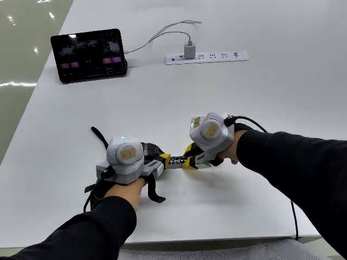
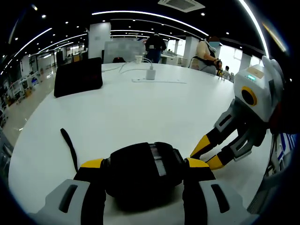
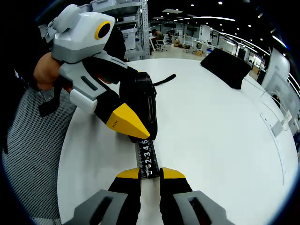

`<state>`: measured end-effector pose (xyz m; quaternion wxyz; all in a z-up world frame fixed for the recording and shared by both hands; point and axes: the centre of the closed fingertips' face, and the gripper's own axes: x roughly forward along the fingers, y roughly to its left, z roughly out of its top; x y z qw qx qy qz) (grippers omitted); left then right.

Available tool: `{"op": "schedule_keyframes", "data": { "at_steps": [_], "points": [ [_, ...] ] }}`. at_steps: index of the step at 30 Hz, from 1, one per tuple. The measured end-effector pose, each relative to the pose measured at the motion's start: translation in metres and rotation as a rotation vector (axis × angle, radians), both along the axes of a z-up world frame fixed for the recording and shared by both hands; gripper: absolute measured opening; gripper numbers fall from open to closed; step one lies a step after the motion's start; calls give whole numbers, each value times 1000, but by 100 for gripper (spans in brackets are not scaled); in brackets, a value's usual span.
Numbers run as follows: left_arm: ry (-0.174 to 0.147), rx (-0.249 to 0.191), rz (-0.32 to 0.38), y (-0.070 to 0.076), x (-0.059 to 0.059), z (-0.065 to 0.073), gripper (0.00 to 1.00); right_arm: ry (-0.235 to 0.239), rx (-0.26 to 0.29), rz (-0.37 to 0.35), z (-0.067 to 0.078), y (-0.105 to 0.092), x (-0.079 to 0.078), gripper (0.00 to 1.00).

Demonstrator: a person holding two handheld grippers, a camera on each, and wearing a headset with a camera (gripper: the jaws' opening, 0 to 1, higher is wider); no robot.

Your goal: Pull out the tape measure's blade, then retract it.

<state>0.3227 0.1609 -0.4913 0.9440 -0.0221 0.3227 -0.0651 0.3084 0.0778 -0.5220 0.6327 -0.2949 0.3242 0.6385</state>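
Because the left tool (image 2: 145, 165) clamps the tape measure (image 3: 140, 101) steady on the worktop (image 3: 211, 131), the right tool (image 3: 150, 174), pinching the blade (image 3: 146, 157), can draw it out rightward.

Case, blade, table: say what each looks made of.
Case: matt black, probably plastic or rubber-clad, going by its dull sheen and rounded moulded shape. Blade: thin flat strip, dark with pale printed numerals. Likely coated steel, though the look leaves it open. Table: smooth white, faintly glossy, probably laminate.
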Motion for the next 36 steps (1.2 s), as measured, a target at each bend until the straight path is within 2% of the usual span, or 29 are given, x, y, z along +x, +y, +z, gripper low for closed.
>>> {"op": "schedule_keyframes", "data": {
  "at_steps": [36],
  "points": [
    [-2,-9,5,0,-1,0,62,20,31,-9,-2,23,-2,11]
  ]
}}
